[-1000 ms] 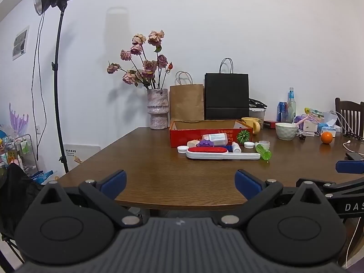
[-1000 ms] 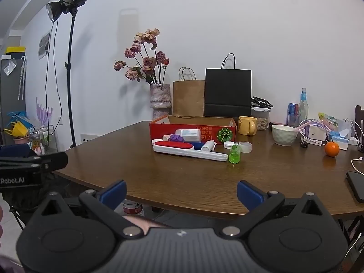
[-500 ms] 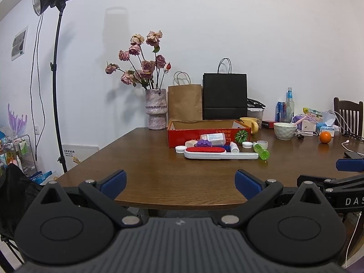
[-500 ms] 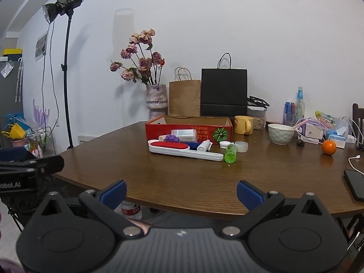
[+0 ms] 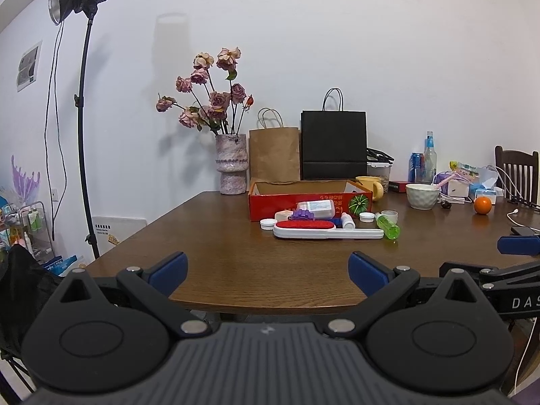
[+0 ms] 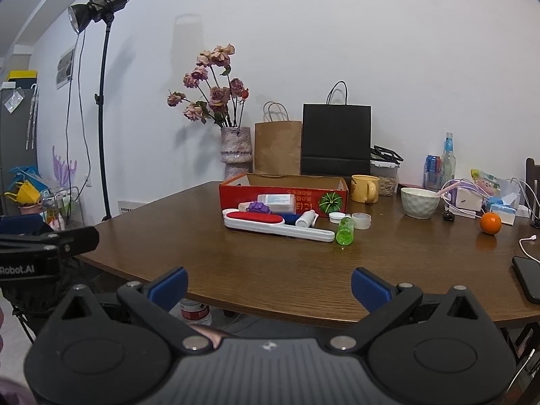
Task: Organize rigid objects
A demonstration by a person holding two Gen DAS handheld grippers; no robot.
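left gripper [image 5: 268,271]: jaws spread wide, nothing btwn, held at near edge of wooden table [image 5: 236,263]. right gripper [image 6: 270,281]: jaws spread wide, nothing btwn, same near edge. red cardboard box [image 6: 283,194]: mid-table, open top. just in front of box, clustered: white lint brush w/ red pad [image 6: 276,224], green bottle [image 6: 345,231] lying flat at brush's handle end, purple gear-shaped piece [image 6: 258,207], white caps [image 6: 335,216], tape roll [image 6: 361,220]. further right, well apart: white bowl [image 6: 419,202], orange [image 6: 490,223].

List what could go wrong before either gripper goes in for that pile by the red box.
The green bottle lies on its side beside the lint brush; a nudge could roll it. Small items crowd against the red box, so wide-open jaws may knock neighbours. The phone sits near the table edge.
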